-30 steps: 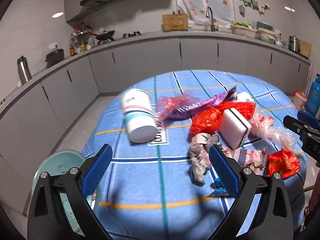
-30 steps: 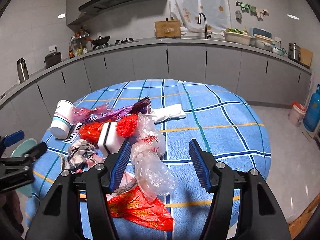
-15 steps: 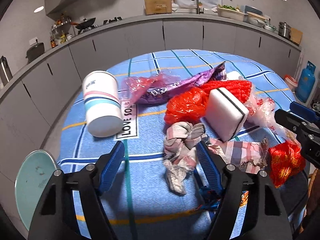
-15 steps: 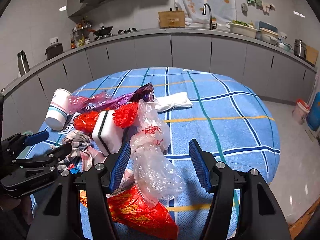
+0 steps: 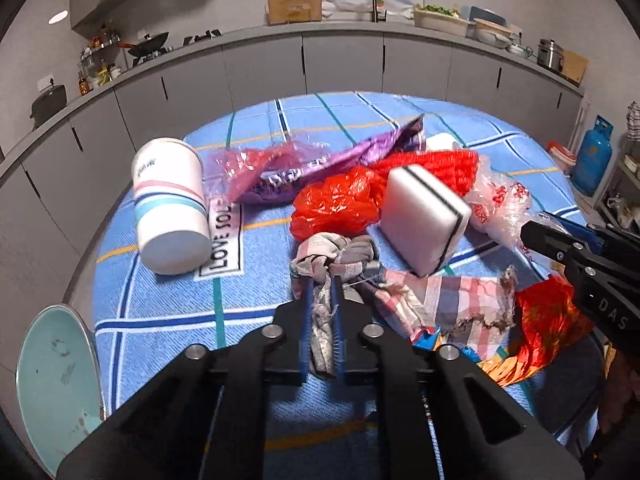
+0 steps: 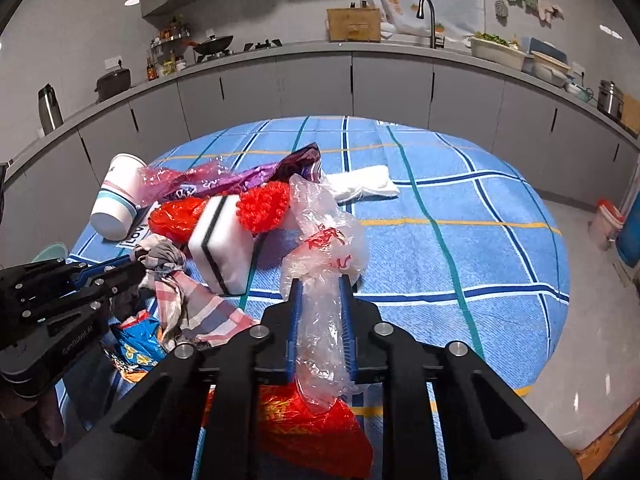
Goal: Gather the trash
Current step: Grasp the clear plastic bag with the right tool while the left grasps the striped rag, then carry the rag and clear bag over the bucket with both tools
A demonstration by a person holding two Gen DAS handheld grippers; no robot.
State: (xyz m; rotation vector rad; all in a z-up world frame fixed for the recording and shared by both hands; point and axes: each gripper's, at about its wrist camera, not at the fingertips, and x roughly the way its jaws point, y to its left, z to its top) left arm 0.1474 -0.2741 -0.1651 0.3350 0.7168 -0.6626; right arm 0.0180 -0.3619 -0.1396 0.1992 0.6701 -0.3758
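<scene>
Both grippers now clamped on trash, open-jawed a second ago.
Left gripper [image 5: 322,280] pinched shut on crumpled grey-and-pink checked cloth rag [image 5: 332,258]; right gripper [image 6: 320,280], jaws closing, pressing crinkled clear plastic bag [image 6: 324,240]. All on blue plaid tablecloth [image 6: 460,200], beside tipped white paper cup [image 5: 170,204], inside unseen. Readable: "LOVE" on tablecloth label [image 5: 224,240].
</scene>
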